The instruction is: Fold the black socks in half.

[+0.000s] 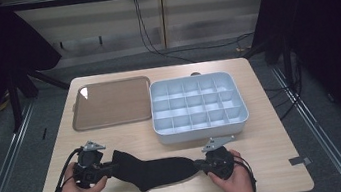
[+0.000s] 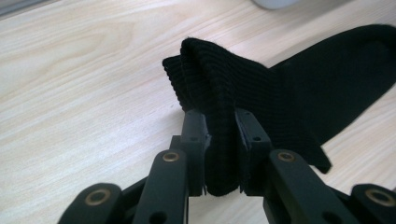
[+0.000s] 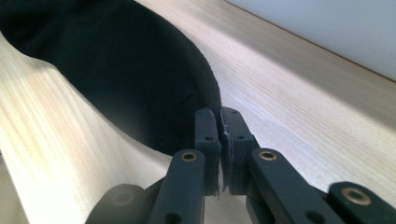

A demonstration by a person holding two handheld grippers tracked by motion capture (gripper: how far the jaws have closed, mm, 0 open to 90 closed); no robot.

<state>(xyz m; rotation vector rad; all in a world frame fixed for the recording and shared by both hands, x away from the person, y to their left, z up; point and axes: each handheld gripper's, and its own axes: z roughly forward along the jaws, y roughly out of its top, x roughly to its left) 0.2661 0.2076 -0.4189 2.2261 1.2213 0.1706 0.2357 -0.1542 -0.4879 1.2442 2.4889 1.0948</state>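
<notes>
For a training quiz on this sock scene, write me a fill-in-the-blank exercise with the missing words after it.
1. Both grippers are shut on the black ____, the left gripper on its ribbed cuff.
2. The right gripper pinches its ____ end.
3. The white divided organizer box has compartments that are all ____.
4. The brown tray lies to the ____ of that box in the high view.

Missing words: sock; toe; empty; left

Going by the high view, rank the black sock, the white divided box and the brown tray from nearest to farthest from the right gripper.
1. Black sock: its toe end is pinched in the right gripper, stretching left.
2. White divided box: just behind the gripper, on the table's right half.
3. Brown tray: farthest, at the back left.
</notes>
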